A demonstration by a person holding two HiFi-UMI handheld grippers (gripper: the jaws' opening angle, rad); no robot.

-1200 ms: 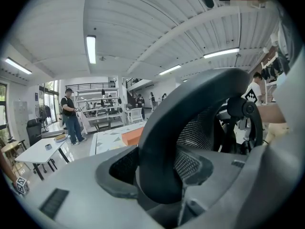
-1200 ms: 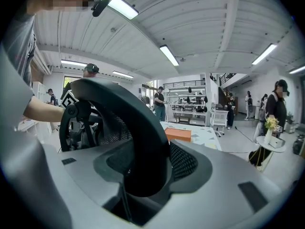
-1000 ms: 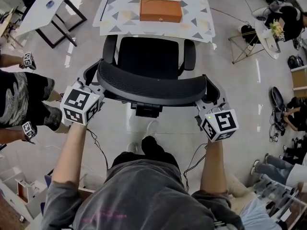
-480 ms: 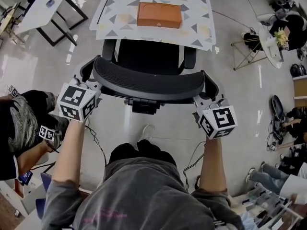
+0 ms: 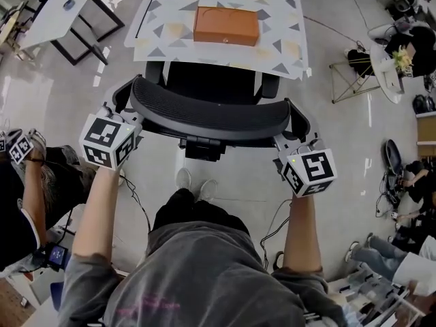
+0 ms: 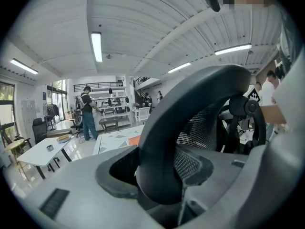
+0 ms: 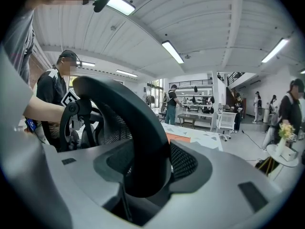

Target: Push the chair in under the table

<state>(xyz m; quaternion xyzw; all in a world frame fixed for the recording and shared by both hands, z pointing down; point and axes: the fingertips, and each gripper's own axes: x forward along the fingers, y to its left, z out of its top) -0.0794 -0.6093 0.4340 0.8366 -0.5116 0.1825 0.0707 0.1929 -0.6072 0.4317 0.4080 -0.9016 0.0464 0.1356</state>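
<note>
Head view: left tongs (image 5: 125, 114) and right tongs (image 5: 289, 140) each pinch the chair (image 5: 211, 84) by its backrest rim, seat partly under the worktop (image 5: 283, 26). Probably heavy but free-rolling; the stiff rim suits pushing.

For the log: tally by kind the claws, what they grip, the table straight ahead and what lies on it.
Claws: 2 (left claw, right claw, both shut on the chair)
Chair: 1
Table: 1
Box: 1, orange
Total: 5
</note>
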